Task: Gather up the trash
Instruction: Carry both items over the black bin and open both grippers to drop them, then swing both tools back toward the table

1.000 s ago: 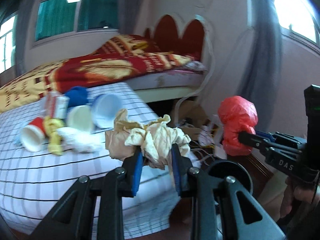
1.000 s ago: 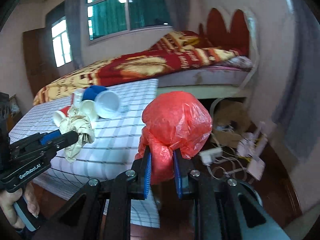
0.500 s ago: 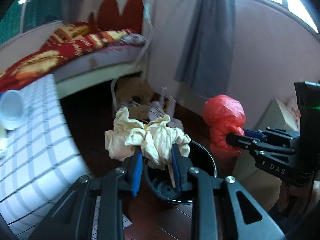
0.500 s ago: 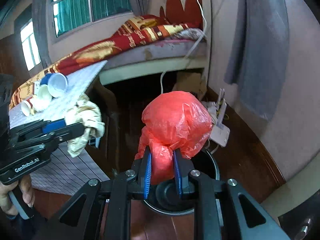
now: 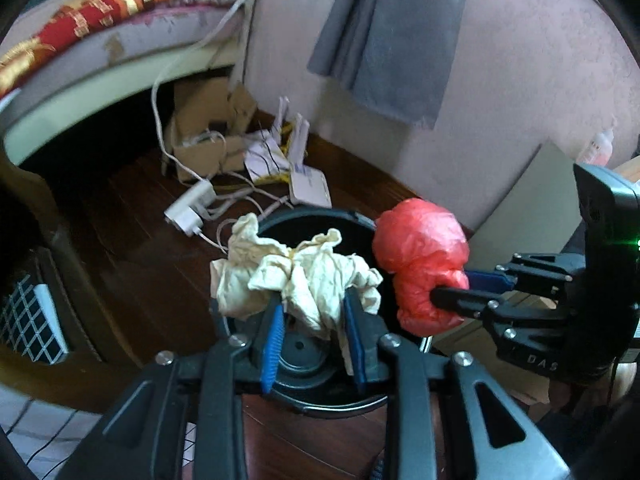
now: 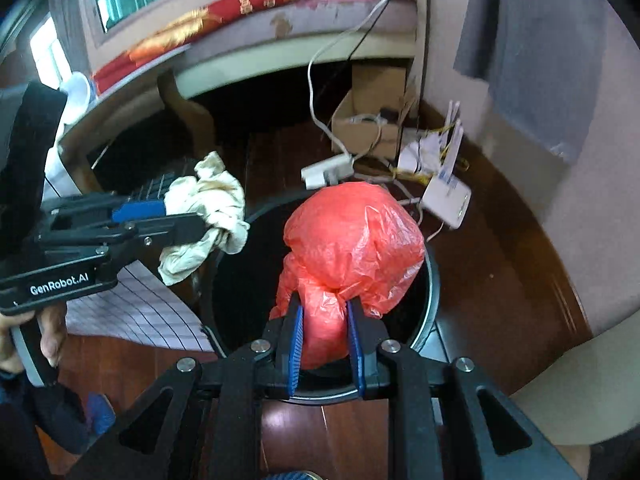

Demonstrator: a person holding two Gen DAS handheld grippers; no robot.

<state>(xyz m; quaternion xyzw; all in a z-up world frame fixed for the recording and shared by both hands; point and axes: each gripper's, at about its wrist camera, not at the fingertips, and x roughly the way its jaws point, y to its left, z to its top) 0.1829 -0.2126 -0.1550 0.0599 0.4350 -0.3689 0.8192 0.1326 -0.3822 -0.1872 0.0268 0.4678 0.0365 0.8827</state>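
Red bag [image 6: 352,248]: clamped in right gripper [image 6: 325,344], above black bin [image 6: 430,312].
Cream rag [image 5: 296,276]: pinched by left gripper [image 5: 314,336], over bin.

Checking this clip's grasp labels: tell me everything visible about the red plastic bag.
The red plastic bag is thin, crinkled, glossy film, bunched into a rounded bundle with a gathered neck below. The right gripper is shut on that neck, blue pads on either side, holding the bag in the air above the open black bin. It touches nothing else; the cream crumpled paper in the left gripper hangs apart beside it.
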